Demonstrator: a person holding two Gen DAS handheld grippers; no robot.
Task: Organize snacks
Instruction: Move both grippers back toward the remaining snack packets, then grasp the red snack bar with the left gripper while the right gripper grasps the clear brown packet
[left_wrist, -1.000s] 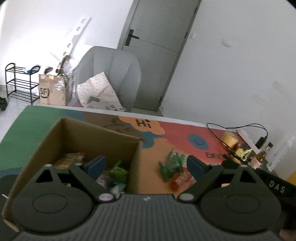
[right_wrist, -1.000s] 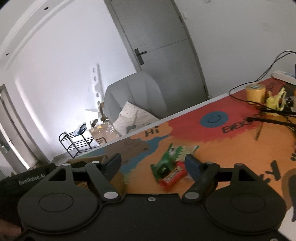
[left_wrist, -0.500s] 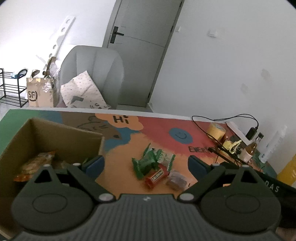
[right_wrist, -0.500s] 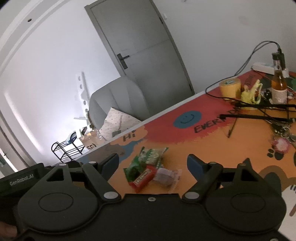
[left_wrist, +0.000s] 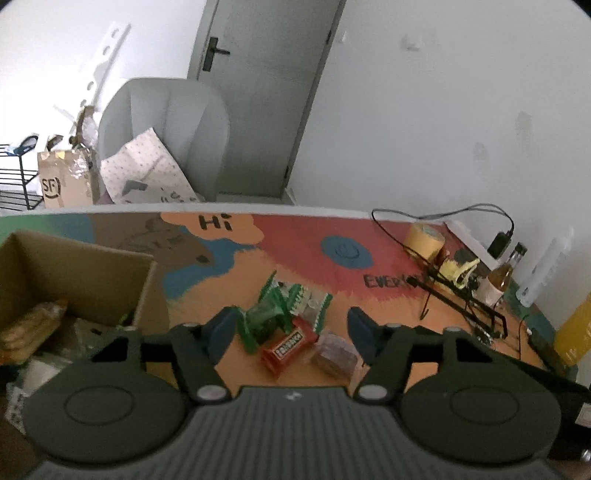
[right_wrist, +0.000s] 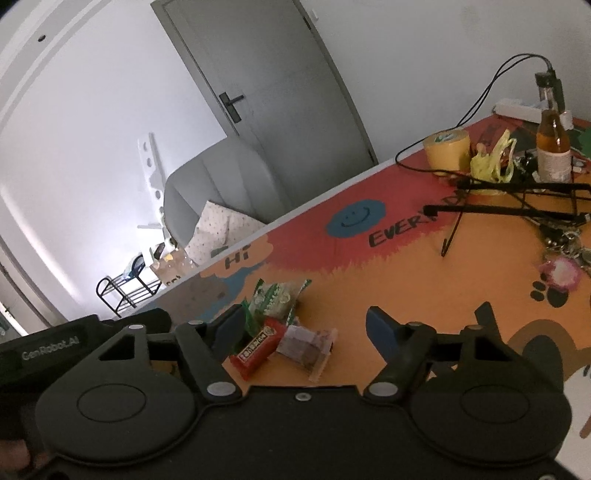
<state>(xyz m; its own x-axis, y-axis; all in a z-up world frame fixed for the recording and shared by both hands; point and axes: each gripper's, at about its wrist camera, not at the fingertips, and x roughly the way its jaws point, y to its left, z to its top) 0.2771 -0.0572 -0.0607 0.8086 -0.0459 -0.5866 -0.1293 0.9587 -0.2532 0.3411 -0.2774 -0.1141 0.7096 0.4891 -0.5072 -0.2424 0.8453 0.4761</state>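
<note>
Left gripper hovering low over a small heap of snacks on the painted bench, fingers apart and closing, nothing pressed between them. Framed in that gap: green packets, a red bar and a clear-wrapped brown snack, all lying touching or overlapping on the orange patch of the bench. Open cardboard box just to the left of the heap, already holding several wrapped items, among them a yellowish packet against its left side.

Right gripper poised over the same heap from the other side, fingers apart and closing, empty. Red bar close beside its left finger, clear-wrapped snack nearer the middle of the gap, green packets just beyond. Part of the left gripper's dark body showing at the left edge of this view.

Far end of the bench crowded: roll of yellow tape, glass bottle, black folding stand, black cable. Behind the bench: grey chair, grey door.
</note>
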